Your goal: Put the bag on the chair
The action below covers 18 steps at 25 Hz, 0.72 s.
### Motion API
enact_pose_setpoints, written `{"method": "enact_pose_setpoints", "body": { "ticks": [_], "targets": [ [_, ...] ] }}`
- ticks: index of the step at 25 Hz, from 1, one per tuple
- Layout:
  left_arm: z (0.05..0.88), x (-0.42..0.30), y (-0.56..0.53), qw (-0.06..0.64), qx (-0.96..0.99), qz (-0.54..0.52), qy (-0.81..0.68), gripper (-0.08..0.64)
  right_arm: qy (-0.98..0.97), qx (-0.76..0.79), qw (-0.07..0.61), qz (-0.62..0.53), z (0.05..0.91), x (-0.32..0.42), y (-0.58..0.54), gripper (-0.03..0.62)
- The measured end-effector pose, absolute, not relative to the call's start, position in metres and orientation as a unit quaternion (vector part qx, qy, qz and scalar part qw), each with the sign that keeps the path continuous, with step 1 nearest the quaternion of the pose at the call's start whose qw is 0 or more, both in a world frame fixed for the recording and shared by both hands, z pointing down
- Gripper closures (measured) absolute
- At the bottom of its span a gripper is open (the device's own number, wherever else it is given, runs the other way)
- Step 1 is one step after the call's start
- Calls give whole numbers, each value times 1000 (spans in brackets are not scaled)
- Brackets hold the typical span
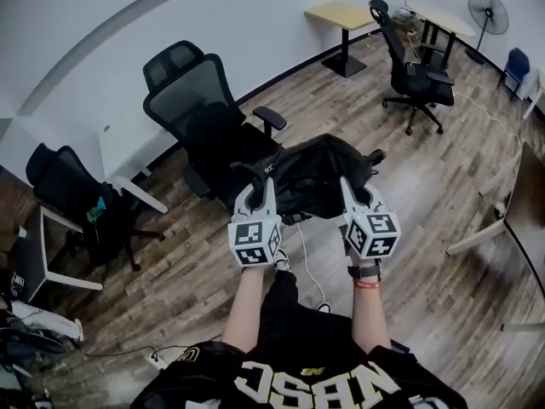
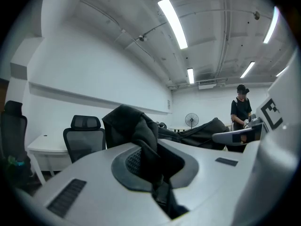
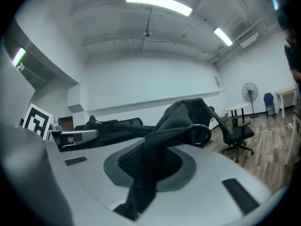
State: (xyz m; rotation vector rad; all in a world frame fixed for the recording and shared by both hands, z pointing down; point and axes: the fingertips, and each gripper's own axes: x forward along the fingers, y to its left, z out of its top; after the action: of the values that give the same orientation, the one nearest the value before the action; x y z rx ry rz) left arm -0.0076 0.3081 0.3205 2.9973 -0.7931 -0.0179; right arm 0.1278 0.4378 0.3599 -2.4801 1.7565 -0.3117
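bag: black cloth bag [image 1: 317, 170], slung off the floor between both grippers, just in front of the black office chair [image 1: 197, 109], at the front of its seat [image 1: 228, 156]; whether it touches the seat cannot be told.
left gripper: left gripper [image 1: 255, 186] clenched on a bunched fold of the bag's fabric; the cloth fills the gap between the ribbed pads [image 2: 128, 160] and a tail hangs below.
right gripper: right gripper [image 1: 358, 190] clenched likewise on a fold at the bag's other end.
stiffness: judged limp, with no frame; the body droops between the two holds.
weight: judged light to moderate; contents unknown.
slip: woven cloth on ribbed pads, judged grippy; a thin fold might creep out under a jerk.
fragility: judged low.
where to hold: one hold at each end of the top edge, as now, so the body hangs level.
set-down: expect it to slump and spread; centre it on the seat, clear of the armrest [image 1: 271, 119].
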Motion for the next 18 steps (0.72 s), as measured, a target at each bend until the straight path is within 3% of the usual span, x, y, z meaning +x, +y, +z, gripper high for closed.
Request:
{"method": "enact_pose_setpoints", "body": {
  "ticks": [18],
  "targets": [
    [306,25,11,57,940,-41,-335,534,642,-759,8,-107,340,177,108,526]
  ]
}}
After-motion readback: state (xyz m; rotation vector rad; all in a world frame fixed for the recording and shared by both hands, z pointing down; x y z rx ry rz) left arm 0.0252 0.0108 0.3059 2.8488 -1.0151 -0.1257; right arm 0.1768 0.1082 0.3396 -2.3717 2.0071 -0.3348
